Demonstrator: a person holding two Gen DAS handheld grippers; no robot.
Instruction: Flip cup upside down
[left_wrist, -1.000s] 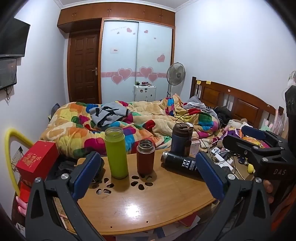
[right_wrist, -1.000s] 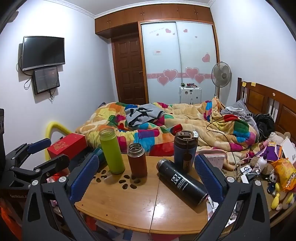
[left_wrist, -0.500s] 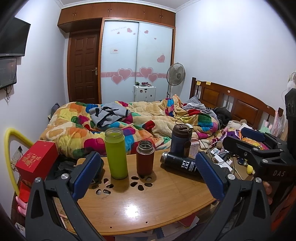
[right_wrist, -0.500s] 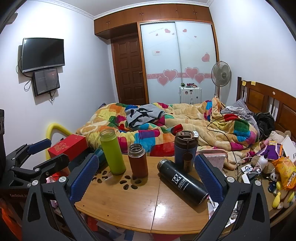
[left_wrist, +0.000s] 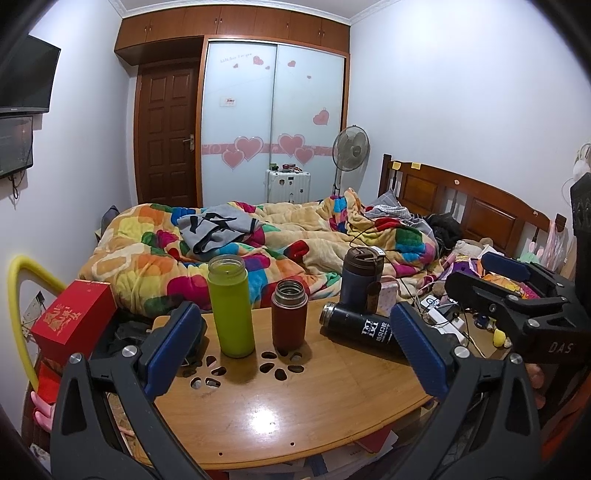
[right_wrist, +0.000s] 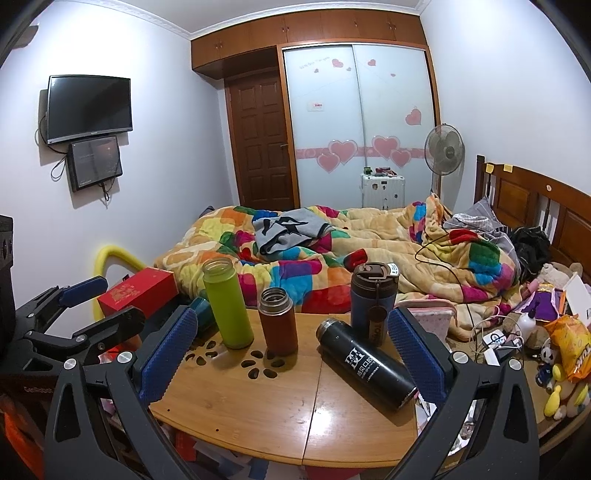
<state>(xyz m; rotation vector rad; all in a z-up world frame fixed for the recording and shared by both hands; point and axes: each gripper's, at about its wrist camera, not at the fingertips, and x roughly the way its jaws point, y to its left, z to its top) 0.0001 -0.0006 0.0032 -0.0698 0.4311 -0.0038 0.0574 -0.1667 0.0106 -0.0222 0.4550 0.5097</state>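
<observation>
We hold the left gripper (left_wrist: 295, 347) above the near edge of the wooden table (left_wrist: 295, 406), its blue-padded fingers (left_wrist: 171, 349) spread wide and grasping nothing. The right gripper (right_wrist: 291, 354) is likewise released, its fingers (right_wrist: 415, 354) well apart and empty. In the left view, the right gripper (left_wrist: 517, 295) appears at the right, beside the table.

Four cups are on the table:

1. The green cup (right_wrist: 227, 304) stands upright at the left, mouth up and uncapped.
2. The red-brown cup (right_wrist: 277, 320) stands upright just beside it, mouth up.
3. The dark blue cup (right_wrist: 371, 302) stands upright at the far edge, lid on.
4. The black cup (right_wrist: 365, 363) lies on its side, just in front of the dark blue cup, near the right gripper's right finger.

A red box (right_wrist: 138, 293) sits to the left of the table. Behind the table is a bed with a multicoloured blanket (right_wrist: 332, 247).
</observation>
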